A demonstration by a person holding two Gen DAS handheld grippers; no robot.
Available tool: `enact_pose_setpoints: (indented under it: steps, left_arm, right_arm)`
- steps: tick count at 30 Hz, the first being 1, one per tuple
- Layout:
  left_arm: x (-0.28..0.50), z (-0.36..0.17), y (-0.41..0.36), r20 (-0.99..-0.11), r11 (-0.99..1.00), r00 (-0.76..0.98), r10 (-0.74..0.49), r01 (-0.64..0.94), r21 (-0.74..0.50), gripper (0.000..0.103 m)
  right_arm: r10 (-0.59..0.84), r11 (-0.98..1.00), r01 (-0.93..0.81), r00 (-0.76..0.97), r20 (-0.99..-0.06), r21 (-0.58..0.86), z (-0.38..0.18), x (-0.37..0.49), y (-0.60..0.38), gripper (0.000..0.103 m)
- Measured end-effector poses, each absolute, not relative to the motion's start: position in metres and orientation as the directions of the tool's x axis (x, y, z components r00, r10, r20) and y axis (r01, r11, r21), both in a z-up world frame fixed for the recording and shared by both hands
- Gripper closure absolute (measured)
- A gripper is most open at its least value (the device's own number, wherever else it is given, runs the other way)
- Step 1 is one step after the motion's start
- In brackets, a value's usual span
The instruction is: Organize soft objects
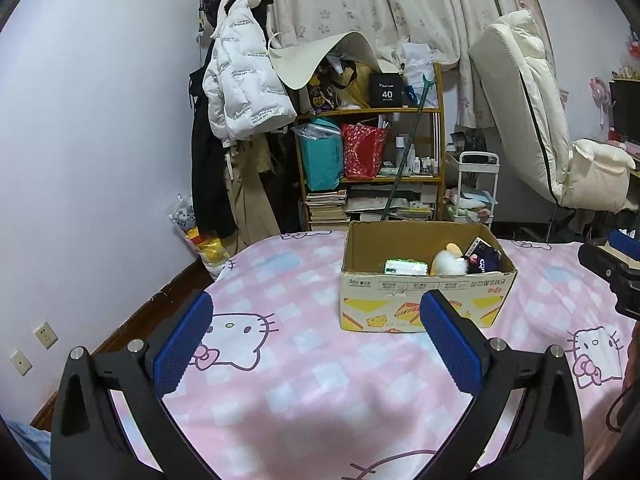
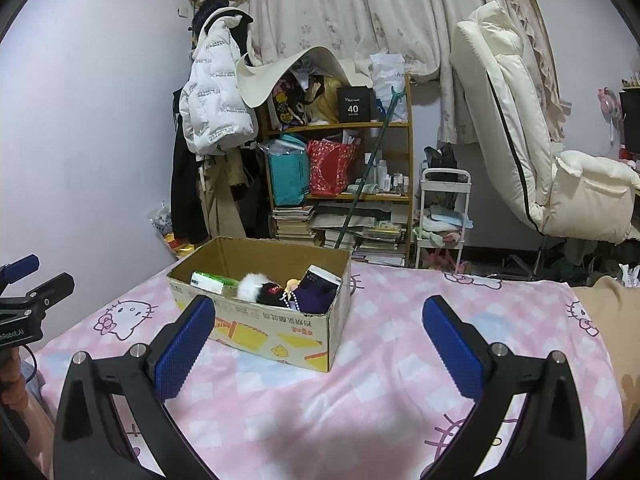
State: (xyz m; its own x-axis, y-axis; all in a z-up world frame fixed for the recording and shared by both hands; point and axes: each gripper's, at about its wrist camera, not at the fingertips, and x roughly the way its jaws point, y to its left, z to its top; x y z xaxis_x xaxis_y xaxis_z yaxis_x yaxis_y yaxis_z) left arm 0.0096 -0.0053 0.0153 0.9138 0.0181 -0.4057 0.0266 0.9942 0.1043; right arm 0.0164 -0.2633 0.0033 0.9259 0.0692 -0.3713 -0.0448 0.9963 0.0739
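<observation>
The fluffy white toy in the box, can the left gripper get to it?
Probably yes. The cardboard box is open on top, the fluffy white toy lies uncovered near the front wall, and the left gripper is open with only bare bedsheet between.

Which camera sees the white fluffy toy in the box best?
The left wrist view: the fluffy toy shows as a round puff above the box front wall. The right wrist view shows it smaller, partly hidden behind the wall.

Cardboard box (image 2: pixel 280 332): matt, printed, rim torn rough. Bed sheet (image 1: pixel 304 380): soft cloth, matt, cartoon print. Gripper pads (image 2: pixel 182 350): blue, ribbed rubbery texture; arms black matt plastic, metal pins. Shelf (image 1: pixel 400 111) at 12 o'clock: wood.
</observation>
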Motion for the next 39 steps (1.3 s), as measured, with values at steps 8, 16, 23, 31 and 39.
enact_pose_setpoints:
  steps: [8, 16, 23, 31, 39]
  left_arm:
    - [0.0112, 0.0121, -0.0050, -0.415, 0.993, 0.910, 0.013, 0.036, 0.111, 0.001]
    - [0.0113, 0.0100, -0.0056, -0.419, 0.992, 0.908, 0.013, 0.041, 0.119, 0.001]
    - [0.0117, 0.0080, -0.0082, -0.422, 0.990, 0.906, 0.012, 0.048, 0.131, 0.001]
    - [0.0123, 0.0074, -0.0062, -0.422, 0.989, 0.906, 0.017, 0.048, 0.141, 0.001]
    - [0.0144, 0.0068, -0.0045, -0.420, 0.988, 0.907, 0.023, 0.043, 0.146, 0.001]
  right_arm:
    - [0.072, 0.997, -0.051, 0.924, -0.375, 0.065, -0.0003, 0.0145, -0.2611, 0.000]
    - [0.076, 0.997, -0.062, 0.920, -0.384, 0.049, -0.0045, 0.0172, -0.2601, 0.000]
    - [0.062, 0.998, -0.049, 0.923, -0.380, 0.043, -0.0047, 0.0164, -0.2589, 0.000]
    - [0.061, 0.998, -0.051, 0.926, -0.372, 0.037, -0.0037, 0.0141, -0.2607, 0.000]
    - [0.066, 0.998, -0.055, 0.925, -0.375, 0.040, -0.0043, 0.0138, -0.2608, 0.000]
